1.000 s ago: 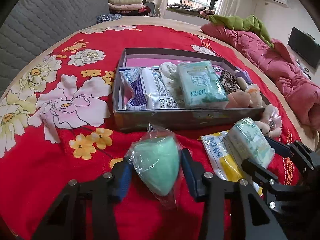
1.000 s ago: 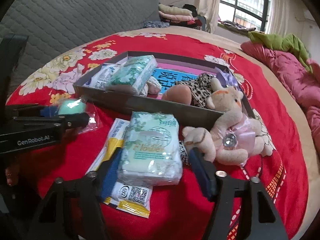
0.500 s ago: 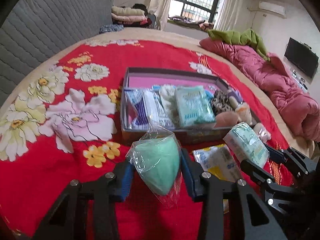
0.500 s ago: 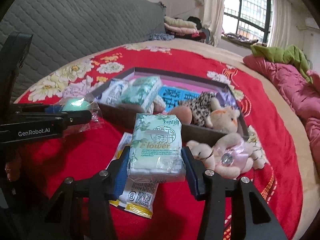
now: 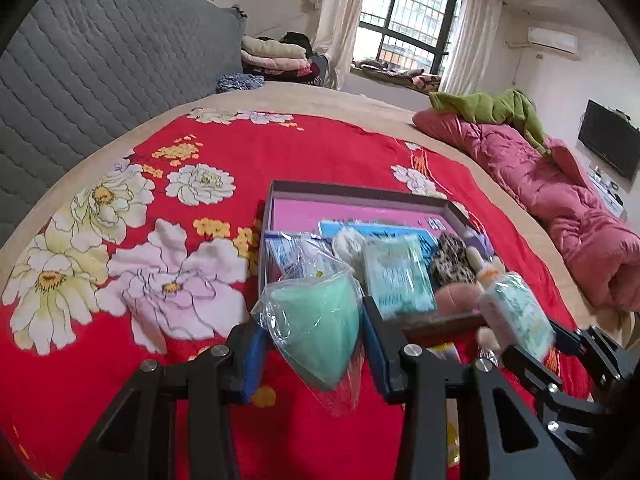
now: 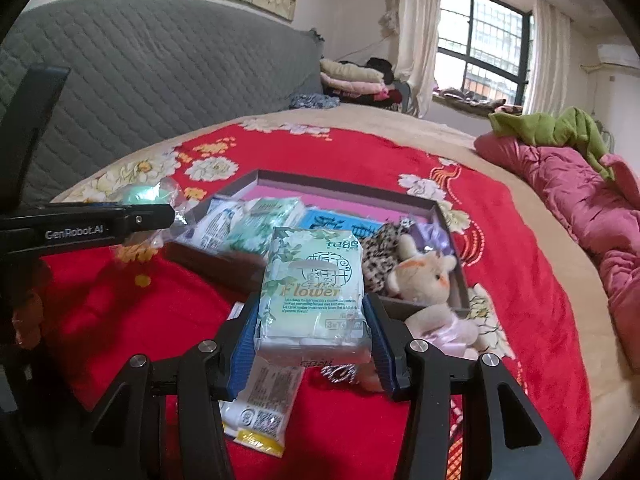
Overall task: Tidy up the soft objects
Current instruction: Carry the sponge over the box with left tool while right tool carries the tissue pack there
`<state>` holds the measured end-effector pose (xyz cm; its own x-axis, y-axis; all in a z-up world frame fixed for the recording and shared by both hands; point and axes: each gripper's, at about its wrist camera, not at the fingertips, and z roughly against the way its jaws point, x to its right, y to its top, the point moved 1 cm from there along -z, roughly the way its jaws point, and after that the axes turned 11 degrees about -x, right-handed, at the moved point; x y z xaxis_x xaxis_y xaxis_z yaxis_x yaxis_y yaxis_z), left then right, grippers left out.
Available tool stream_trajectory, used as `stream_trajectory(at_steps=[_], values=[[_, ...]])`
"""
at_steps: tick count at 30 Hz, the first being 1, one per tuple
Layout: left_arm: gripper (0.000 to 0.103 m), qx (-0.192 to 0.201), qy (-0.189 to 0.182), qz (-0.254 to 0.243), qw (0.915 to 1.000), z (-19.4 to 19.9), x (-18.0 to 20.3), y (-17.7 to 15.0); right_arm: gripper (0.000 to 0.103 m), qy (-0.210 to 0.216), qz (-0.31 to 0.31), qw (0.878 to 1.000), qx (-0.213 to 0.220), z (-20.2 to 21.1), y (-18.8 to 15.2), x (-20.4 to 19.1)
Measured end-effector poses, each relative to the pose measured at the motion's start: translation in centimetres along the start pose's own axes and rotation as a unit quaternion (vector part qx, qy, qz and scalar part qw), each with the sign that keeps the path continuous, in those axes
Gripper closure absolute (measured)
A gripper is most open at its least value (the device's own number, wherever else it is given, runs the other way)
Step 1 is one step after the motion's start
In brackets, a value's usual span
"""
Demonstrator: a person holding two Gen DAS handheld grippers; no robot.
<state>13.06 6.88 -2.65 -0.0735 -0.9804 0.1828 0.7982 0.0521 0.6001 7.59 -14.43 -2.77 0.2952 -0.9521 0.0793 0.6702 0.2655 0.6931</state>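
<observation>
In my left gripper (image 5: 312,354) the jaws clamp a bagged green sponge (image 5: 316,334) by its sides, point down, so the loose plastic hangs clear of the bed (image 5: 100,344). My right gripper (image 6: 312,342) has its jaws pressed on the flanks of a tissue pack (image 6: 314,292), label up, lifted off the red blanket. Below it lies a flat yellow-edged packet (image 6: 264,412), and a pink plush toy (image 6: 440,326) just outside the box (image 6: 224,266). Beyond, the box already holds tissue packs and a plush bear (image 6: 424,274); I judge both loads belong there, in its free pink far half.
</observation>
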Motion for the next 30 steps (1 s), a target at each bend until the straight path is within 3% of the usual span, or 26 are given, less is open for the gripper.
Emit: stream_trajectory(at_steps=[30], values=[[0.059, -0.012, 0.016, 0.011, 0.9997, -4.3, -1.1, 2.2, 0.052, -0.062, -0.047, 0.997, 0.018, -2.2, 3.0, 5.4]])
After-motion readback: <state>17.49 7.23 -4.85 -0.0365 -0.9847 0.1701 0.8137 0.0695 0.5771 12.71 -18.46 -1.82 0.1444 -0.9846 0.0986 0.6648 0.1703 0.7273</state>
